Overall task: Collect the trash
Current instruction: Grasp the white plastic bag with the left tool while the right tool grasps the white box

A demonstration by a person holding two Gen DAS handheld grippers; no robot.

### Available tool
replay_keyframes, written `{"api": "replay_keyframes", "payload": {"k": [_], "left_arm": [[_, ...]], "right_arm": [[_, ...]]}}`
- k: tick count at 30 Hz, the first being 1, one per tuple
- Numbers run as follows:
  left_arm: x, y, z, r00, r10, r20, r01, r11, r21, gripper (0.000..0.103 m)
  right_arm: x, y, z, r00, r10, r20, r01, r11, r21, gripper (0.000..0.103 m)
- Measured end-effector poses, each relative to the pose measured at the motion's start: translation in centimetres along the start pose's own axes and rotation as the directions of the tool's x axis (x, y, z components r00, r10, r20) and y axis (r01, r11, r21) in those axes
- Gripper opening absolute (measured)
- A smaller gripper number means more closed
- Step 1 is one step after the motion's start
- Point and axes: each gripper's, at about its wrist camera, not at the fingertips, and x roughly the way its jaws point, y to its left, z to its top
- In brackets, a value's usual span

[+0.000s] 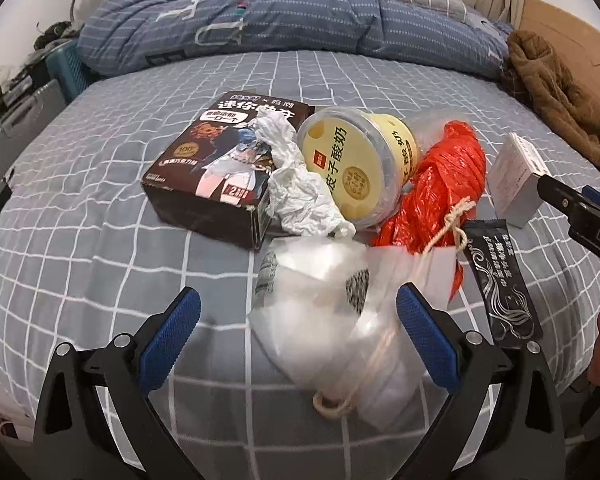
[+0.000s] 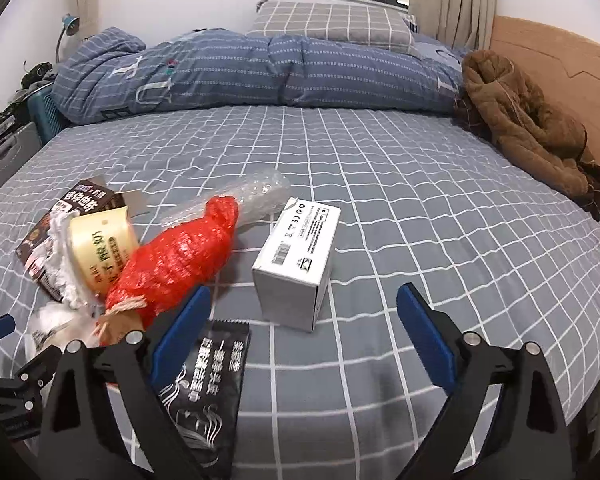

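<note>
Trash lies heaped on the grid bedsheet point(image 2: 420, 208): the white carton point(image 2: 296, 264), likely light and stiff, sits ahead of the spread-jawed right gripper point(image 2: 304, 334), best pinched across its narrow sides, while the left gripper point(image 1: 298, 320) gapes around a limp clear bag point(image 1: 332, 320).

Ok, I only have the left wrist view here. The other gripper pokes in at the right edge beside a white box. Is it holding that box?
Observer: No. In the right wrist view, the right gripper is open. The white box is lined up between its fingers, and neither pad touches it.
Operator: What is the clear stuff behind the red bag?
Observer: A roll of bubble wrap, lying right behind the red bag.
Operator: And the black sachet, is it clear of that gripper?
Observer: The black sachet lies flat on the bedsheet, just below the gripper's left finger. I cannot tell whether they touch.
</note>
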Motion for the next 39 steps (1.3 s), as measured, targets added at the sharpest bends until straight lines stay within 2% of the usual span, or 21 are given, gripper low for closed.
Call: {"api": "replay_keyframes", "payload": {"k": [6, 9, 11, 15, 17, 18, 26, 39], "left_arm": [[1.3, 0.0, 0.1, 1.0, -0.005, -0.03, 0.005, 1.0, 0.004, 0.087], [1.7, 0.1, 0.0, 0.999, -0.016, -0.045, 0.016, 1.0, 0.002, 0.077], [1.9, 0.2, -0.2, 0.998, -0.031, -0.055, 0.031, 1.0, 0.0, 0.062], [2.4, -0.1, -0.4, 0.997, -0.041, -0.067, 0.042, 0.999, 0.008, 0.055], [2.4, -0.3, -0.6, 0.996, -0.056, -0.073, 0.057, 0.998, 0.009, 0.046], [2.4, -0.3, -0.6, 0.995, -0.061, -0.073, 0.062, 0.998, 0.009, 0.045], [1.6, -0.3, -0.6, 0.996, -0.064, -0.058, 0.064, 0.998, 0.005, 0.03], [0.4, 0.3, -0.2, 0.994, -0.091, -0.052, 0.091, 0.996, -0.011, 0.025]], "right_arm": [[1.9, 0.3, 0.5, 1.0, 0.003, -0.025, -0.003, 1.0, -0.004, 0.075], [2.6, 0.5, 0.8, 0.999, 0.007, -0.033, -0.007, 1.0, -0.004, 0.07], [2.9, 0.6, 0.9, 0.999, 0.009, -0.037, -0.009, 1.0, -0.002, 0.066], [3.6, 0.8, 0.9, 0.998, 0.013, -0.055, -0.013, 1.0, -0.001, 0.054], [4.0, 0.8, 0.7, 0.998, 0.014, -0.066, -0.014, 1.0, -0.005, 0.046], [4.1, 0.8, 0.8, 0.998, 0.012, -0.069, -0.013, 1.0, -0.007, 0.043], [3.7, 0.5, 0.9, 0.998, 0.012, -0.057, -0.012, 1.0, 0.007, 0.042], [2.6, 0.4, 1.5, 0.999, 0.02, -0.034, -0.02, 1.0, 0.005, 0.042]]}}
